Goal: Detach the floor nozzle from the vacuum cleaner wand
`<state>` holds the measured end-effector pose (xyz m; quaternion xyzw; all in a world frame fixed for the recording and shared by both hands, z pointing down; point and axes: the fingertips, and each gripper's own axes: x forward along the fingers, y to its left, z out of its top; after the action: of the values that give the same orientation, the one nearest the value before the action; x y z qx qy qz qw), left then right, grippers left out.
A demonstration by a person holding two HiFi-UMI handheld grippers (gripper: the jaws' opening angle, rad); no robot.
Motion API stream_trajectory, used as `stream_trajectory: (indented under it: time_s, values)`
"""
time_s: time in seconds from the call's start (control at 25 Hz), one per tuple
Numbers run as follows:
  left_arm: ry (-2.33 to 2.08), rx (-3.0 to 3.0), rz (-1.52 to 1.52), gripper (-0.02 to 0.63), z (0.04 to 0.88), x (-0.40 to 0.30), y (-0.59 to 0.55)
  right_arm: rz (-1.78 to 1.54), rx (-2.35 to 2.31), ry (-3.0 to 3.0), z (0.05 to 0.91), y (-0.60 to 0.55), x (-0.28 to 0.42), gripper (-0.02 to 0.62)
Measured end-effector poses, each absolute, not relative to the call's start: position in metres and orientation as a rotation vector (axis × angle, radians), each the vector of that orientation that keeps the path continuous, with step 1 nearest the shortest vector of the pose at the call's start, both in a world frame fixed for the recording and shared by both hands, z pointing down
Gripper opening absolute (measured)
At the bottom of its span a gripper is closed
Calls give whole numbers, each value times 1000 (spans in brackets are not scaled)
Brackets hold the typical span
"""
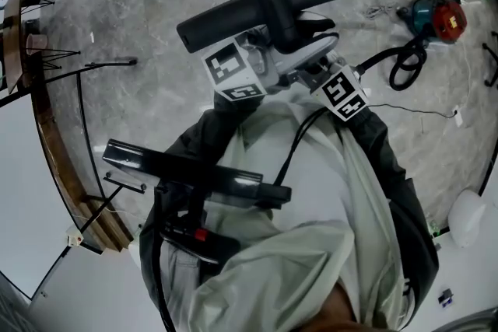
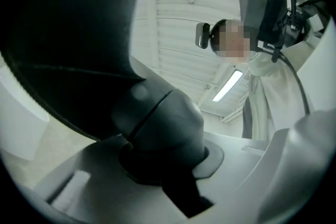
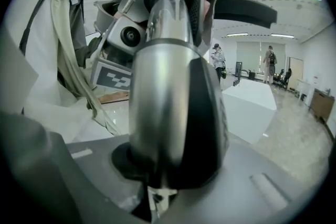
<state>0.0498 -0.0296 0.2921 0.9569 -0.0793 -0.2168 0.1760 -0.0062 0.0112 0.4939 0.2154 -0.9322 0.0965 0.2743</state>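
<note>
The black floor nozzle [image 1: 261, 8] is held up in front of the person, above the marble floor. My left gripper [image 1: 264, 50], with its marker cube, is shut on the nozzle's dark grey neck [image 2: 157, 123], which fills the space between its jaws; the gripper [image 2: 168, 176] looks up past the nozzle's dark underside [image 2: 68, 44]. My right gripper [image 1: 319, 66] is shut on the silver wand [image 3: 163, 97] with its black collar, and the gripper [image 3: 168, 181] sees the nozzle [image 3: 247, 10] beyond it. The vacuum's black body [image 1: 194, 183] hangs close to the person's pale coat.
A teal and red power tool [image 1: 436, 18] with a looped cord lies on the floor at the upper right. A curved wooden edge [image 1: 54, 159] and black stands [image 1: 78, 66] are at the left, and a white rounded thing [image 1: 467, 218] is at the right. People [image 3: 270, 60] stand far off.
</note>
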Motion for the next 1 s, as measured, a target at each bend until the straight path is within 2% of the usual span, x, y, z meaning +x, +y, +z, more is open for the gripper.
stream_trajectory:
  time_s: [0.2,0.44,0.64,0.72,0.84,1.0]
  values:
    - [119,2773,-590,74,281,48,0,217,372,-2563,491,31,-15,94]
    - [47,2700,-622,75,295,40,-5,266,279,-2554,496,41,-16,92]
    - [167,2710,-609,74,292,42,6,285,214,-2547,497,49,-17,92]
    - [22,2723,-576,74,291,46,-8,289,266,-2538,500,42,-14,92]
    - [-464,2664,-577,74,297,26,-61,276,417,-2505,508,28,-1,94]
    - [-570,2505,-708,74,299,-25,-97,249,462,-2490,510,23,11,95]
